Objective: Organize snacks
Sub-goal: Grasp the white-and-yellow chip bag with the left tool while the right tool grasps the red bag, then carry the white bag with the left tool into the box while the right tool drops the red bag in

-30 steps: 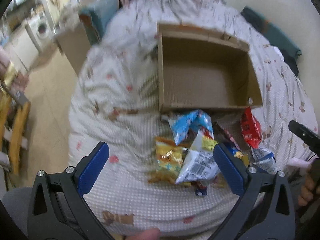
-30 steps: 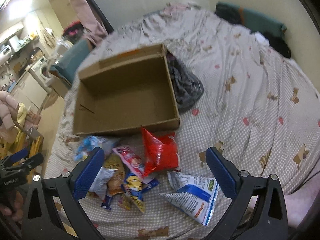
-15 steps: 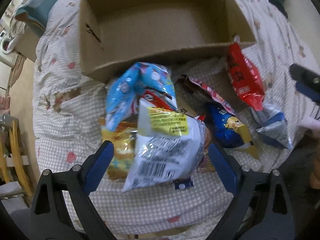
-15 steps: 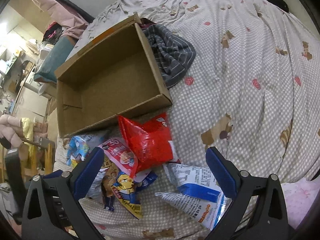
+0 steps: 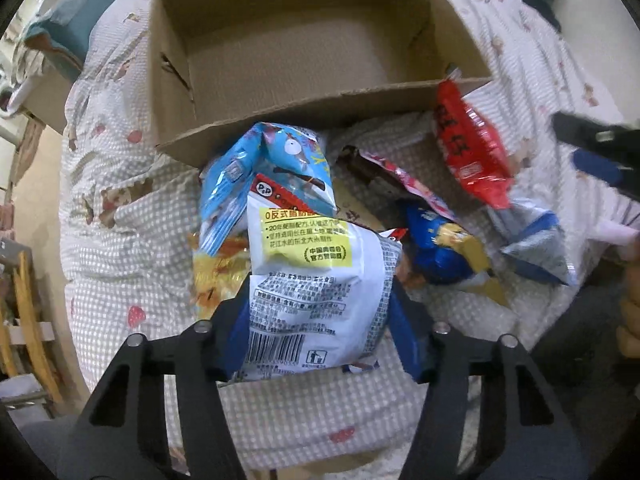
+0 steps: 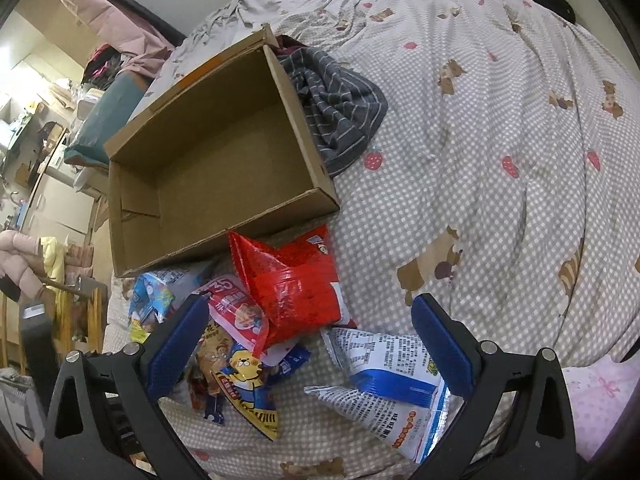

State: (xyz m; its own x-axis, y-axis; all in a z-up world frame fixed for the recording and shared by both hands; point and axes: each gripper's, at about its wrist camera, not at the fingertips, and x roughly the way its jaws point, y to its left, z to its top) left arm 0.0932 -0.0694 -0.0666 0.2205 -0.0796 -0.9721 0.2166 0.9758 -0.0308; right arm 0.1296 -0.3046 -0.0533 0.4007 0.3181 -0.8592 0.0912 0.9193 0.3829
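Box [image 6: 224,168] on bed [image 6: 500,128], snack pile [image 6: 256,336] before it, cloth [image 6: 336,108] right of box

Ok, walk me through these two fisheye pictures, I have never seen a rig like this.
No robot here: a person holds a two-finger gripper in each hand, with a camera on each looking along its fingers. The left wrist view shows the left gripper closing around a white snack bag. The right wrist view shows the right gripper open above a red bag and a blue-and-white bag. The snacks lie piled on a checked bedspread before an empty cardboard box; a striped cloth lies beside it.
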